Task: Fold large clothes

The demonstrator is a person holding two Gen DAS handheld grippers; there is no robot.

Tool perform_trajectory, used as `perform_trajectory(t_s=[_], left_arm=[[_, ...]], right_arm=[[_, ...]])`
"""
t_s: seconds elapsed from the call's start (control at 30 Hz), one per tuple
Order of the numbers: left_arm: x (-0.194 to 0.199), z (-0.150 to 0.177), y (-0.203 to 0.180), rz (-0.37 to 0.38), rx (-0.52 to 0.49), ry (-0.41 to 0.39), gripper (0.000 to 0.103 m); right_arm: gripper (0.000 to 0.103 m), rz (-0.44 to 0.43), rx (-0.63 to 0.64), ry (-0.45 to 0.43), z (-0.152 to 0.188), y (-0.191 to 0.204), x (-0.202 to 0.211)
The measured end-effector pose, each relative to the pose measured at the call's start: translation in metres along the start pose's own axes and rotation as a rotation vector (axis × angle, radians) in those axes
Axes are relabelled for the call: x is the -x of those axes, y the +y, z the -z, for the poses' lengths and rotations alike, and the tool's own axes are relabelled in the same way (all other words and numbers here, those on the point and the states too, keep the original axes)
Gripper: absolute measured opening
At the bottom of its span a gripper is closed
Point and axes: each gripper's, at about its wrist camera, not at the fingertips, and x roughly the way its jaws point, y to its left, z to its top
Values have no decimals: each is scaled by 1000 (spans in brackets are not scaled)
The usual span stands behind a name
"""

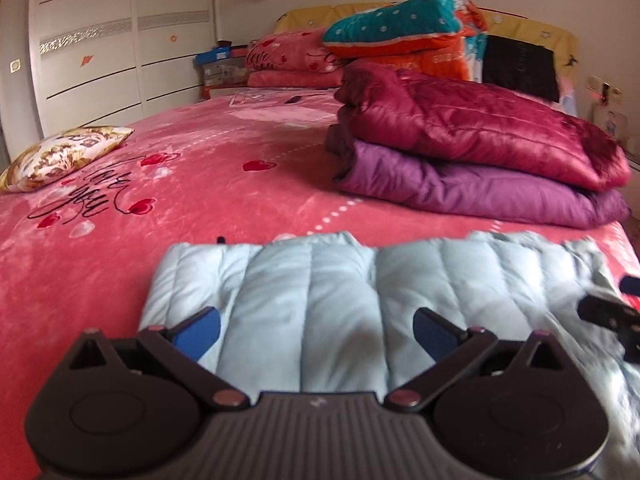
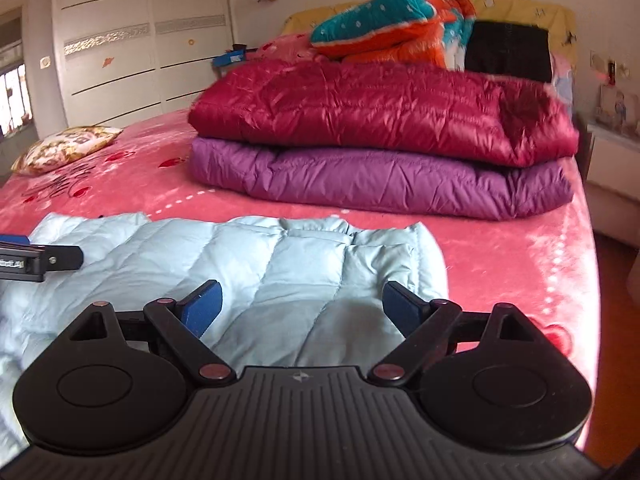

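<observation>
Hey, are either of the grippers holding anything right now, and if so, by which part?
Nothing is held. The left gripper and right gripper are both open above the light blue jacket.

Bed with pink plush heart-print blanket [image 1: 240,152]: pale blue quilted down jacket [image 1: 312,292] lying flat at near edge. Behind it, right: crimson shiny down coat [image 2: 360,108] stacked on purple down coat [image 2: 380,184]. Far left: floral satin cushion [image 1: 64,156]. At headboard: teal-and-orange folded quilt [image 1: 400,28]. White panelled wardrobe [image 1: 120,40] beyond bed, left.
</observation>
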Motion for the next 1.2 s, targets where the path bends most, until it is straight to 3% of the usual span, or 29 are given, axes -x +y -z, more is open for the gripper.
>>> perform_trajectory(t_s=[0.17,0.4,0.83,1.2], left_arm=[[44,34,-4,21,-33,61,102],[64,77,-20,41,-96,155,102],[111,124,-21,64,-103,201,102],[149,151,-14,98,-127,228,102]], right_arm=[[103,-19,73,52,17,21,32],[103,-7,101,157,55,48,59],[103,0,78,263,100,74,127],[103,-38,86,337,117,83,163]])
